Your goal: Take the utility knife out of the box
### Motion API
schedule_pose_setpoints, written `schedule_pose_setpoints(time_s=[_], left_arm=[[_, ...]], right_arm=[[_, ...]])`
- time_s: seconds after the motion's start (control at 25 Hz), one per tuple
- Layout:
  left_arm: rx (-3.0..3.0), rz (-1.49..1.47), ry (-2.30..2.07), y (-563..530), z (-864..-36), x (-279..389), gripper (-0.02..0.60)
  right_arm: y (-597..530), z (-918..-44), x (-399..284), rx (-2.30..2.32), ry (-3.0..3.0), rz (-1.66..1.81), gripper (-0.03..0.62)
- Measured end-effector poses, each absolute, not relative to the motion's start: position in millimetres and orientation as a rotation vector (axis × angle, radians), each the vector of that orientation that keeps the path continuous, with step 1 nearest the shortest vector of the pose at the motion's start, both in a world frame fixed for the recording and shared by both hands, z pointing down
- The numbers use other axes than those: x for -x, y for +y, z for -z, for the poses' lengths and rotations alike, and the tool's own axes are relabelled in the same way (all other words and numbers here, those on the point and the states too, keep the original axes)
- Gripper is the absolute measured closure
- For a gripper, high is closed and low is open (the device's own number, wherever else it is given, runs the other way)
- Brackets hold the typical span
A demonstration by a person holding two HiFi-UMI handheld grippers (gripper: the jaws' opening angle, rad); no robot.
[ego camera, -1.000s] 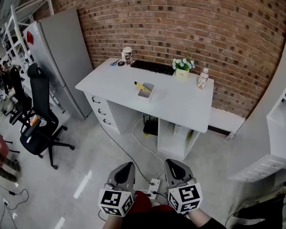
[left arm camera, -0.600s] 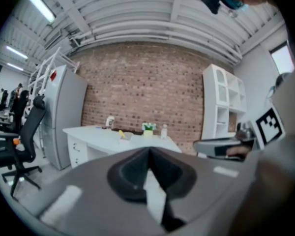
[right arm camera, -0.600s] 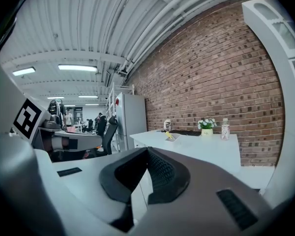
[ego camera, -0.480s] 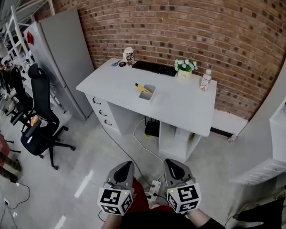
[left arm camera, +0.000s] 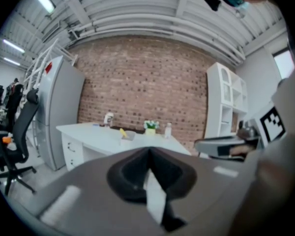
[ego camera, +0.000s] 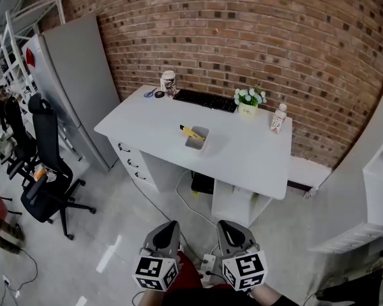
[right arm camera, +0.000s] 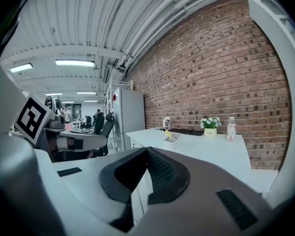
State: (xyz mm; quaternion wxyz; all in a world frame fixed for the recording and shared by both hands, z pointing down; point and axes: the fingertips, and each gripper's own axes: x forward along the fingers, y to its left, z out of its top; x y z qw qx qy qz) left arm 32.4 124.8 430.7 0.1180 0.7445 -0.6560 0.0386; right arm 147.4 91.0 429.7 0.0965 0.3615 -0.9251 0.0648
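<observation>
Closer to the desk [ego camera: 249, 155] than a second ago: it and the brick wall sit larger and lower in the head view, and the office chair [ego camera: 48, 171] has slid toward the left edge. Both grippers ride low in frame, side by side.

Left gripper [ego camera: 170, 224]: jaws fully together, nothing between them. Right gripper [ego camera: 225, 224]: same, jaws closed and empty. Both are well apart from the desk, out over the floor.

Utility knife [ego camera: 189, 131]: yellow, standing tilted in the small grey box [ego camera: 198, 143] mid-desk, upper end poking out over the box's left rim. Keyboard [ego camera: 204, 99] and flower pot [ego camera: 248, 103] sit behind it, toward the wall, clear of the box.

Handling, my read:
- knife is light and stiff, won't flex
- smooth casing, could slip, so clamp across the flat sides
- grip the exposed yellow end above the rim; the rest is down in the box
- too small to tell whether the blade is out, so treat the buried end as sharp
- box looks light and could drag or tip; pull along the knife's lean, maybe steady the box with the other gripper
</observation>
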Motion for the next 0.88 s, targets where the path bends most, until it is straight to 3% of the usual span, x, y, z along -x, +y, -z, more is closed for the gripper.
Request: schedule_pose_setpoints(time_s=[0.88], left_arm=[[-2.249, -0.122, -1.761, -10, -443, 87, 0.578]], right_arm=[[-35, -424, -21, -1.201, -2.650, -0.152, 0.586]])
